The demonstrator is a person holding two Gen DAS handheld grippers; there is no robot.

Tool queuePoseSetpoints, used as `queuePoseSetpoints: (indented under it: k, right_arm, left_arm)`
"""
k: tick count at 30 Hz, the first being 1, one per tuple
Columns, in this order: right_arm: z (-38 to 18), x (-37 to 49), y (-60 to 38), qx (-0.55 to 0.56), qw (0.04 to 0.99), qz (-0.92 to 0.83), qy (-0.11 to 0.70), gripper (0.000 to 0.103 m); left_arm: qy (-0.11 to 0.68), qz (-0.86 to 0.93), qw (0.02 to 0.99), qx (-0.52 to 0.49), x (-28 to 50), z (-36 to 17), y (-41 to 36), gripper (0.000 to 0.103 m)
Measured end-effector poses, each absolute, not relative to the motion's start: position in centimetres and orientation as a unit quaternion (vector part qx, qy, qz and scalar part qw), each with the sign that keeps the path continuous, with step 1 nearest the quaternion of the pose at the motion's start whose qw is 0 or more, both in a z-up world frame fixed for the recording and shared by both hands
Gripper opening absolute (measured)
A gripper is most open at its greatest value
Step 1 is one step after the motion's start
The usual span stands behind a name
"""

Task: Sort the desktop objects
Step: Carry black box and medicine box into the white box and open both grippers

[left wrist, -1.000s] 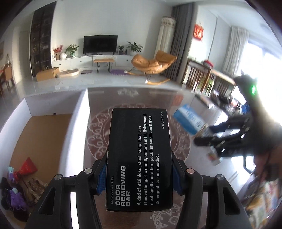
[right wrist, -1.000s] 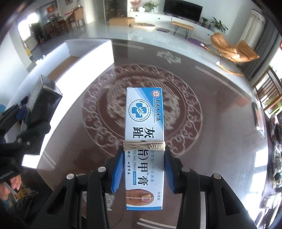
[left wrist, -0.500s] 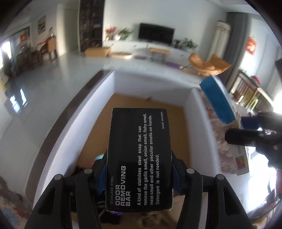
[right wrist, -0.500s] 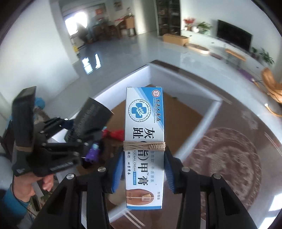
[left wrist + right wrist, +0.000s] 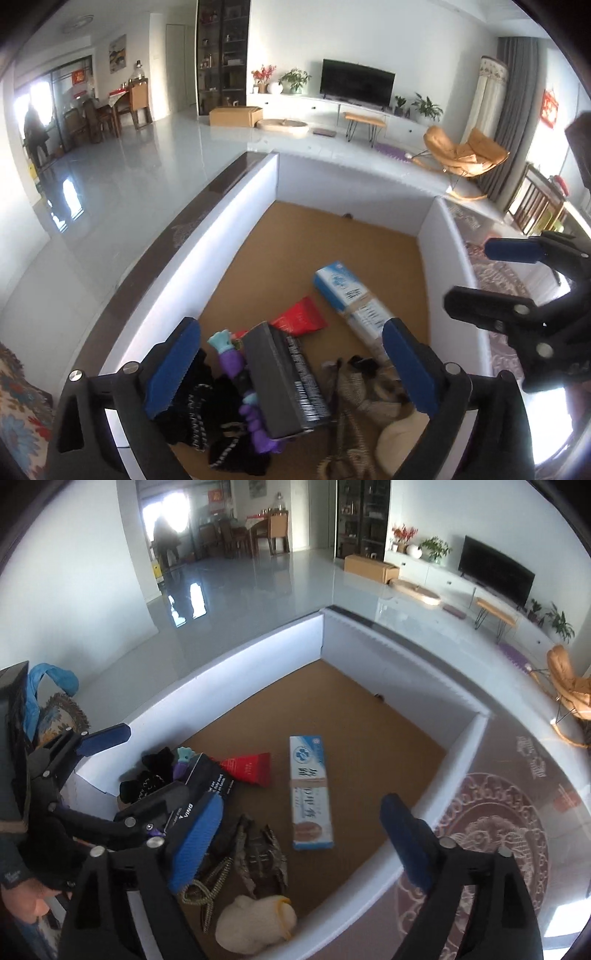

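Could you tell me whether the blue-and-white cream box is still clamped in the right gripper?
No, the cream box lies on the bin's brown floor, clear of the opening right gripper.

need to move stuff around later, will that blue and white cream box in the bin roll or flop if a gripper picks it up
The cream box is long with flat faces and lies flat on the bin's brown floor, so it probably won't roll. Its straight edges suggest stiff carton, likely light. Gripped at one end it may tip; its smooth print might slip.
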State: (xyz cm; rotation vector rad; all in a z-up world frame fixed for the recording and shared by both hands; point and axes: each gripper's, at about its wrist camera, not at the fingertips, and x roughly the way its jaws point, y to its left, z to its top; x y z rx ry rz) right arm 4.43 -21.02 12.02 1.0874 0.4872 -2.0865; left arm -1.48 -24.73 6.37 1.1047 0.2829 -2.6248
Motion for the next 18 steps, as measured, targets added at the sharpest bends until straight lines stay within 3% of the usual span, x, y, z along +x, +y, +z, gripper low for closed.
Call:
queuePoseSetpoints:
  k: [6, 18]
  right_arm:
    - [13.1, 6.1, -18.4, 0.389, 0.348, -0.823, 0.224, 0.095]
    - [11.9, 7.0, -17.1, 0.395, 0.37, -0.816, 0.202, 0.095]
  left_arm:
    - [0.069, -0.902, 0.23, 0.359, 0.5, 9.1, -22.3, 0.1]
    - [0.096, -0.904, 0.271, 0.317, 5.0, 10.6, -21.3, 0.103]
